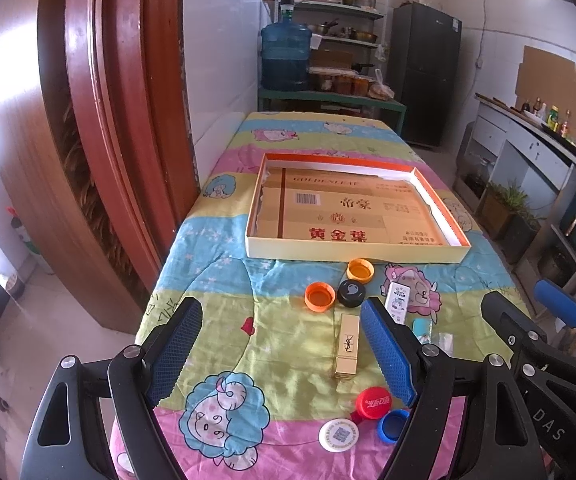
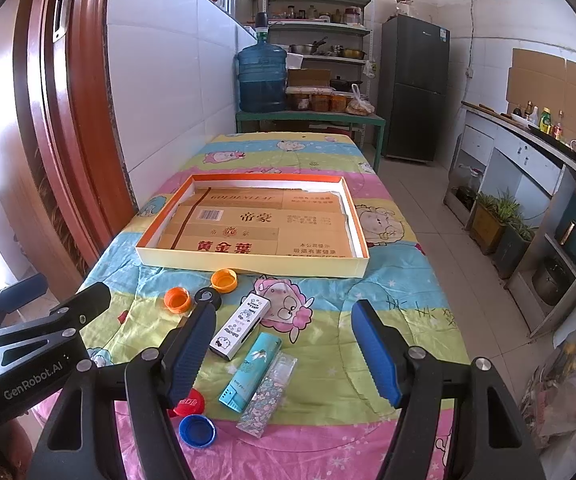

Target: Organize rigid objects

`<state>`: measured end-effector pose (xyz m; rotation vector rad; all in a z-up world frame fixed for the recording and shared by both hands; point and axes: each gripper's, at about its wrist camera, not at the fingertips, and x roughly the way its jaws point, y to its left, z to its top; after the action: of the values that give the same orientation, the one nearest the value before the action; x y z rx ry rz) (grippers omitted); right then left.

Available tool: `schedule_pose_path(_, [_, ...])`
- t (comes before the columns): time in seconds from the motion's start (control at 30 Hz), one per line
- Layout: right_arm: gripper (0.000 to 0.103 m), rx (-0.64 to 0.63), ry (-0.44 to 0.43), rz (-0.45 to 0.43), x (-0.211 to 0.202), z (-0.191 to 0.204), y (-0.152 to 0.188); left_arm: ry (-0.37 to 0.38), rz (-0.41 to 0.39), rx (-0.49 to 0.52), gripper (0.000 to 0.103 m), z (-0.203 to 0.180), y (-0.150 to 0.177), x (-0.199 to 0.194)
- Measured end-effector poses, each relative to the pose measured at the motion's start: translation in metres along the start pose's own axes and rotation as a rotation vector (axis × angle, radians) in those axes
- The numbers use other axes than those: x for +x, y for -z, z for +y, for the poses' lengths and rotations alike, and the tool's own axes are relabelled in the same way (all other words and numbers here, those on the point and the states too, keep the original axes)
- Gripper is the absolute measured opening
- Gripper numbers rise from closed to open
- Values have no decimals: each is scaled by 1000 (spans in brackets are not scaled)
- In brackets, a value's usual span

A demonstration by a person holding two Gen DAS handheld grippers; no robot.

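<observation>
Cartoon-print cloth [image 1: 223,280] over the tabletop. Shallow tray [image 1: 352,254] lined with printed cardboard, lying flat beyond a cluster of small items. Nearer: 2 orange caps [image 1: 320,297] [image 1: 360,270], black lid [image 1: 351,293], gold lipstick box [image 1: 347,345], red cap [image 1: 373,401], blue cap [image 1: 393,425], white disc [image 1: 338,434], white lighter [image 2: 240,327], teal lighter [image 2: 250,372], glitter lighter [image 2: 267,394]. Left gripper [image 1: 281,334] fingers spread, empty, above the cloth. Right gripper [image 2: 281,334] likewise spread and empty.

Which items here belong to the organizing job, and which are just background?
Job: shallow box, orange caps, black cap, gold lipstick, red cap, blue cap, white round lid, lighters.
Background: water jug, fridge, shelves, potted plants.
</observation>
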<state>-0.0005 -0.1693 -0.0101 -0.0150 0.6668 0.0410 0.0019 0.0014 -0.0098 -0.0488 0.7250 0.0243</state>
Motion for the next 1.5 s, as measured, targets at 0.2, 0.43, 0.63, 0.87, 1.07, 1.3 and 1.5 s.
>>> schedule_pose_path(0.2, [70,17,0,-23,-3,-3,-2,5,-40,2,83,0,1,-8])
schedule_pose_path(0.43, [70,21,7,-42,-6,-3,-3,5,-49,10,83,-2,0,-10])
schedule_pose_path(0.63, [70,21,5,-41,-6,-3,-4,5,-50,10,83,-2,0,-10])
schedule_pose_path(0.87, [70,21,7,-59,-6,-4,-3,2,-65,9,83,-2,2,-11])
schedule_pose_path(1.07, [70,13,4,-56,-6,-2,-3,2,-60,14,83,-1,2,-11])
schedule_pose_path(1.3, [70,9,0,-52,-6,-1,-3,1,-60,13,83,-2,2,-11])
schedule_pose_path(1.5, [70,9,-2,-52,-6,0,-3,2,-58,13,83,-2,2,-11])
